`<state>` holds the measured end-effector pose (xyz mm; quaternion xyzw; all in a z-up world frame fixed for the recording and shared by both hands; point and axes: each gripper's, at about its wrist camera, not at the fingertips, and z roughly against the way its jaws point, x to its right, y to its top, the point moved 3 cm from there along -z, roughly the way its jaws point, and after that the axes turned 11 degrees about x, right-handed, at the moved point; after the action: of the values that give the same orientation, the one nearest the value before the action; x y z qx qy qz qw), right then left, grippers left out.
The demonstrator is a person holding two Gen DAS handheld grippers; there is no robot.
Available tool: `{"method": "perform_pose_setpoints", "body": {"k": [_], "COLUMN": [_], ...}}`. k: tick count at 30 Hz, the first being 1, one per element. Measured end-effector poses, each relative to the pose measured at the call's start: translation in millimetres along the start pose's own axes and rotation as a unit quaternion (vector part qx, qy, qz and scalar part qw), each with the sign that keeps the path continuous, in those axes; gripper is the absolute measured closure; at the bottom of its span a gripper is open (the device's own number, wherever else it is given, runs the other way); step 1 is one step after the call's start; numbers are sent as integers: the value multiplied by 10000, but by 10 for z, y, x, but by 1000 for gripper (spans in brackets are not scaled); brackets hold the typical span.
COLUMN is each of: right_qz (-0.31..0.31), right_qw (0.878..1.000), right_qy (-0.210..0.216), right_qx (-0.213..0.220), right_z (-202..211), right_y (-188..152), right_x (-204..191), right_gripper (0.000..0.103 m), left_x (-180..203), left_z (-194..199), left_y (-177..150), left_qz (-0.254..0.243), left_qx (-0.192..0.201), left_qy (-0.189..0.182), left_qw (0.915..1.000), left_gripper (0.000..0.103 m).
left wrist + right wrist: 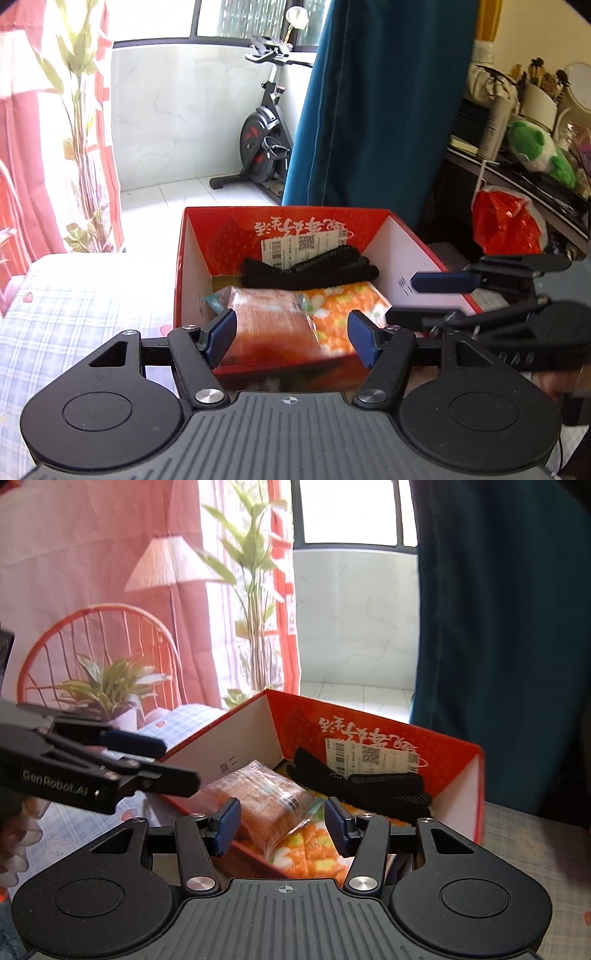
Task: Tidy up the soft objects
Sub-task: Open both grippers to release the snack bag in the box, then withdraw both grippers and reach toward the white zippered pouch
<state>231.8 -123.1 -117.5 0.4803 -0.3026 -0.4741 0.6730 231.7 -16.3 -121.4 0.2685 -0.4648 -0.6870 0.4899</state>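
My left gripper point(291, 338) hung parted and empty at the near rim of the red box point(195, 258); the orange snack packet point(269, 317) lay inside just ahead, long axis running away from me toward the black gloves point(310, 271); my right gripper point(282, 825), narrower and empty, sat equally near.

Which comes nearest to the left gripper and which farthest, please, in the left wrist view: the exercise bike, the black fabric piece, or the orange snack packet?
From the left gripper:
1. Orange snack packet, just beyond the fingertips, at the front of the red box.
2. Black fabric piece, farther back in the box, behind the packet.
3. Exercise bike, far beyond the box, by the window.
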Motion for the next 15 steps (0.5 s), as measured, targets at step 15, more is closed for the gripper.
{"method": "perform_pose_setpoints", "body": {"k": [15], "right_qz": [-428], "right_qw": [9984], "right_qy": [-180], "right_qx": [320], "right_z": [910], "right_y": [-626], "right_x": [-275], "right_gripper": [56], "left_x": [224], "left_z": [692], "left_y": [-801], "left_qz": [213], "left_qx": [-143], "left_qy": [-115], "left_qw": [9996], "left_gripper": [34]}}
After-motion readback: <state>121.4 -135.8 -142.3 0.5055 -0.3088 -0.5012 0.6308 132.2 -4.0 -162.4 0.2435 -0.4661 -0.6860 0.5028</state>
